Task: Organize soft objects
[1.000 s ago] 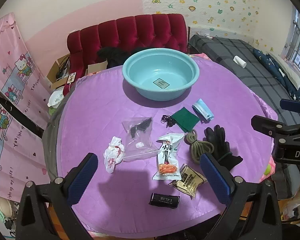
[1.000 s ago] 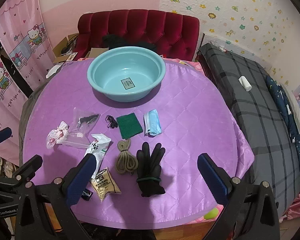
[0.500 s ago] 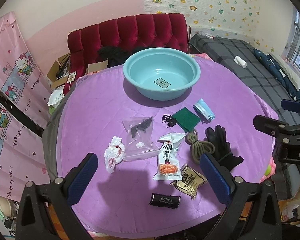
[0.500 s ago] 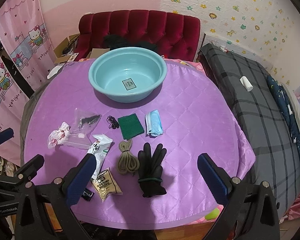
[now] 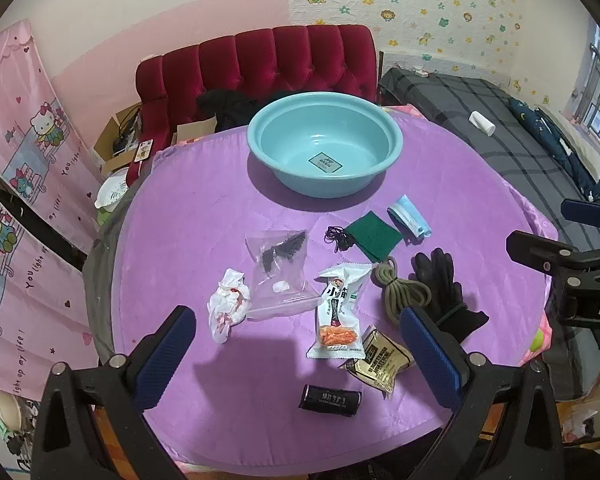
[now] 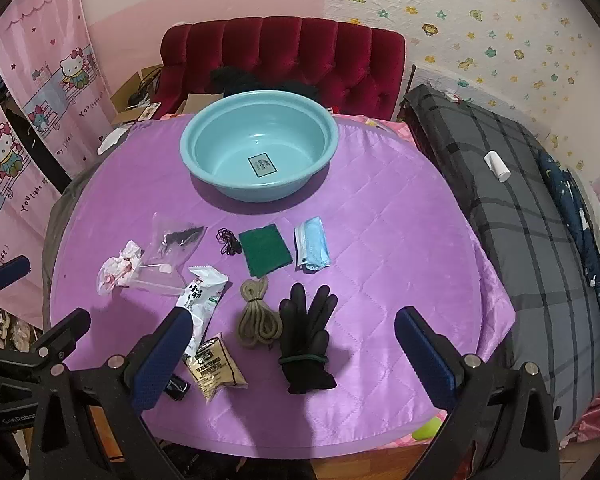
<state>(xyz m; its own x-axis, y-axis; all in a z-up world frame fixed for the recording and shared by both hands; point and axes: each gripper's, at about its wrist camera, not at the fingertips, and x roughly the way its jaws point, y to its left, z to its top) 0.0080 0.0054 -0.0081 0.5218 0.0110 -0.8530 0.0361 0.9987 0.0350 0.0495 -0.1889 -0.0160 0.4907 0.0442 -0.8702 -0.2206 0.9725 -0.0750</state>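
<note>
A teal basin (image 5: 324, 148) (image 6: 259, 146) stands at the back of a round purple table (image 5: 188, 216) (image 6: 400, 220). In front of it lie black gloves (image 6: 306, 338) (image 5: 444, 294), a coiled olive rope (image 6: 258, 318) (image 5: 402, 290), a green cloth (image 6: 264, 250) (image 5: 374, 234), a blue face mask pack (image 6: 312, 248) (image 5: 410, 220), a clear zip bag (image 5: 280, 276) (image 6: 168, 256) and crumpled tissue (image 5: 228, 306) (image 6: 118, 270). My left gripper (image 5: 298, 354) is open above the near table edge. My right gripper (image 6: 292, 354) is open, hovering near the gloves.
Snack packets (image 5: 338, 312) (image 6: 216, 366), a black hair tie (image 5: 338, 238) and a small black cylinder (image 5: 330, 400) also lie on the table. A red sofa (image 5: 260, 68) stands behind it, a grey plaid bed (image 6: 540, 220) to the right, pink curtains (image 5: 16, 184) to the left.
Both grippers have drifted slightly; the views have barely shifted. Nothing on the table has moved.
</note>
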